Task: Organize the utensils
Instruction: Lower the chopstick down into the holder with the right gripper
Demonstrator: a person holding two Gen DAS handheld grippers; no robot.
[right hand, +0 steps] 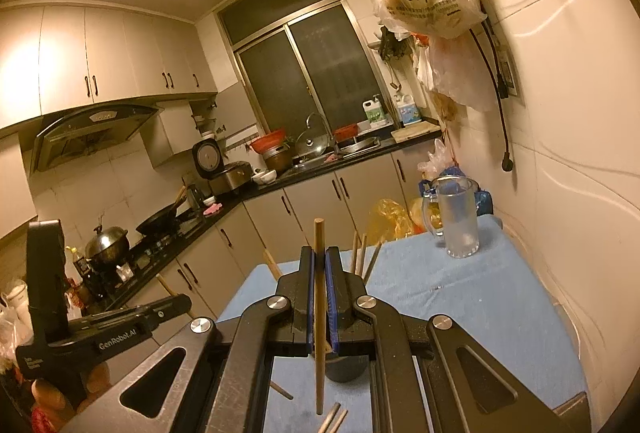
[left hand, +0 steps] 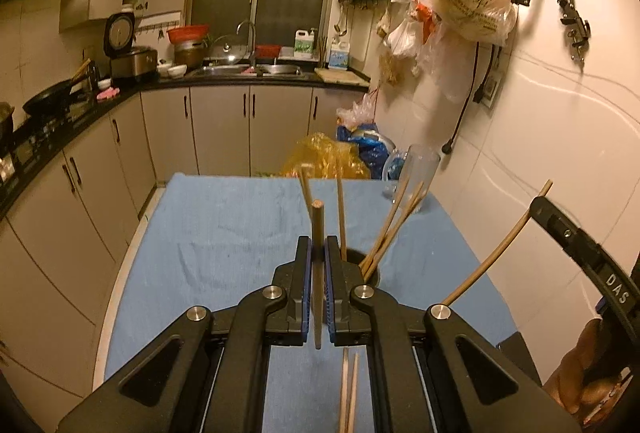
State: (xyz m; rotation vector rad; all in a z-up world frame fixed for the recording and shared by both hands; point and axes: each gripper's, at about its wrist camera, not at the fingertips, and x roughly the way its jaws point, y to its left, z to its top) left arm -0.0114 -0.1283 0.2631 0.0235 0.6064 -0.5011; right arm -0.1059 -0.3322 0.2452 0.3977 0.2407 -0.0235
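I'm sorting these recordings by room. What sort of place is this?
A home kitchen, most likely: a sink under the window, a range hood over a wok on the stove, and a rice cooker on the dark counter.

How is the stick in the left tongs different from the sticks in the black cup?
The chopstick in the left tongs is pinched and stands almost straight; the chopsticks in the black cup stand loose and lean outward. It is one; they are several. All look like plain wood.
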